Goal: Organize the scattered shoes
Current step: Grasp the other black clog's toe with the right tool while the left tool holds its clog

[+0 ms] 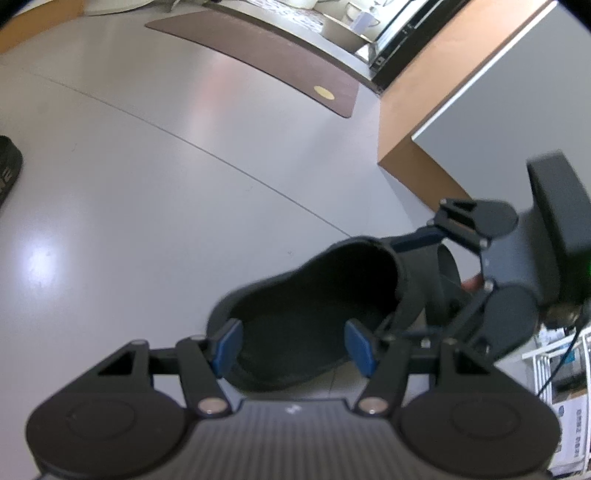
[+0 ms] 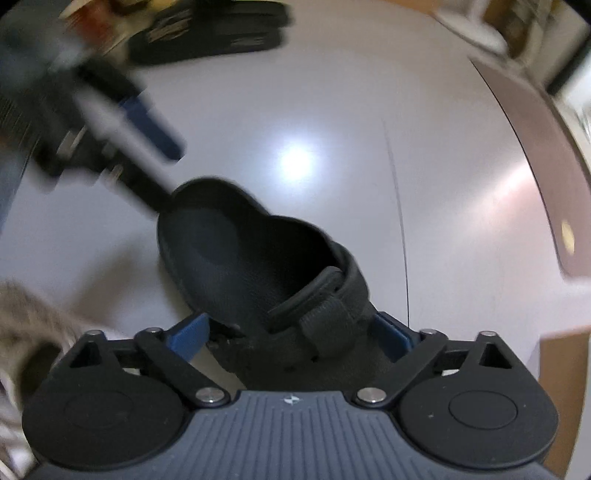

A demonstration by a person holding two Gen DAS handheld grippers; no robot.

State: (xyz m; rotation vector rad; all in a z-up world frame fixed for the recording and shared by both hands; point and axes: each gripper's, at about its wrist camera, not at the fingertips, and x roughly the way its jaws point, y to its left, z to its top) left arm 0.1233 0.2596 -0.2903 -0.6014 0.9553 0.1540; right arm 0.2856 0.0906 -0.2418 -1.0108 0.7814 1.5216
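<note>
One black clog-style shoe lies on the pale floor between both grippers. In the left wrist view my left gripper stands open over the heel end, its blue pads clear of the rim. From the right wrist view that gripper is blurred, with one finger reaching the heel. My right gripper straddles the strap end of the shoe, and its blue pads lie against both sides. It appears again as the right gripper at the far end.
A pair of dark shoes lies farther off, and another dark shoe shows at the left edge. A brown mat, a wood-edged cabinet and a white rack with papers border the floor. Blurred patterned fabric sits nearby.
</note>
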